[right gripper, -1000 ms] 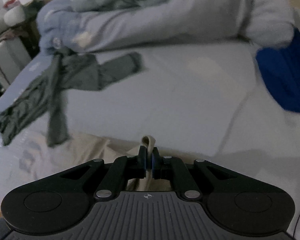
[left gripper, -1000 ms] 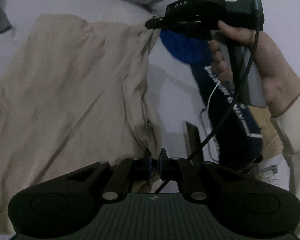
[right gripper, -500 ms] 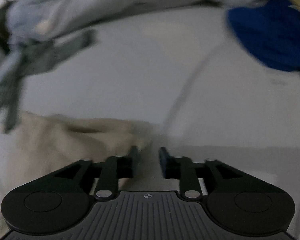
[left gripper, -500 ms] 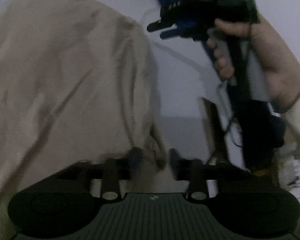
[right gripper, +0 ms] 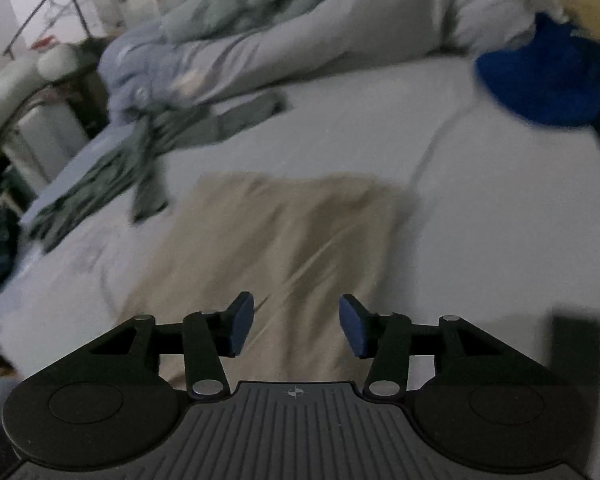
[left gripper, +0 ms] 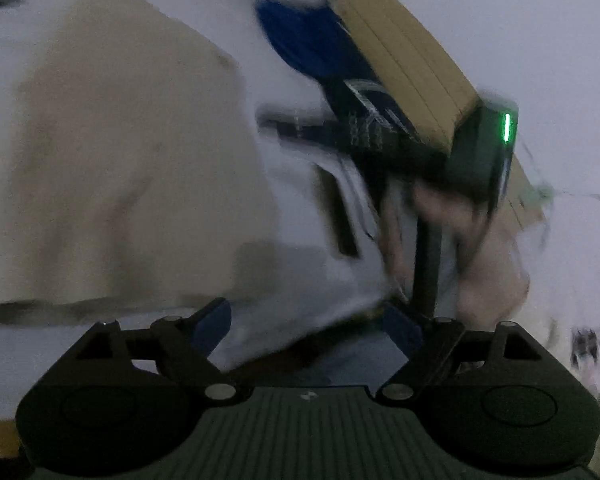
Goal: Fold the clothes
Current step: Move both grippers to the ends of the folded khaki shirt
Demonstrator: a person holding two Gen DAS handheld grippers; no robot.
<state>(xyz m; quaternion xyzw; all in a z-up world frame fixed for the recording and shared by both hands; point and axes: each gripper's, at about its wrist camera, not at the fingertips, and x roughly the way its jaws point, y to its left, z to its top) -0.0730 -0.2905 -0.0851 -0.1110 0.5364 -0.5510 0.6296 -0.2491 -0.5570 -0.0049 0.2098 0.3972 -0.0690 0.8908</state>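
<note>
My right tongs, opening and empty, hover over the beige garment on the bed; its length runs toward 12 o'clock. Left tongs, opening and empty, have it at 10 o'clock.

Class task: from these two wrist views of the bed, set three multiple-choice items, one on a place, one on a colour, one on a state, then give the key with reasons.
1. Where does the beige garment lie?
A. flat on the white bed sheet
B. hanging on a rack
C. inside a drawer

2. What colour is the cloth at the far right of the bed?
A. red
B. blue
C. yellow

3. What is between the right gripper pads?
A. a pinched fold of beige cloth
B. a sock
C. nothing, they stand apart

Key: 1 A, the garment is spread on the sheet. 2 B, it shows bright blue. 3 C, the jaws are opening, with the cloth lying below them, ungripped.
</note>
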